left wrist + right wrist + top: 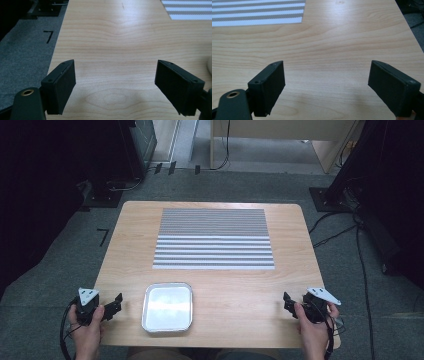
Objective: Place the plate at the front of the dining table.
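A light wooden table with rounded corners point(210, 285) carries a square, shallow silver metal tray point(168, 306) close to its near edge, a little left of the middle of that edge, and the tray holds nothing. Beyond it, towards the far edge and centred between the two sides, lies a rectangular grey-and-white striped mat point(213, 239), flat on the wood and well apart from the tray. The left gripper point(116, 303), black and held in the person's left hand point(89, 330), sits at the near left corner of the table, just beside the tray's left side but not touching it; its jaws stand wide apart with only bare wood between them, as the left gripper view shows point(115, 85). The right gripper point(288, 303), held in the right hand point(314, 330), rests at the near right corner, well apart from the tray; in the right gripper view point(327, 85) its jaws are likewise spread wide over bare wood and grip nothing. A corner of the striped mat shows at the top of each gripper view.
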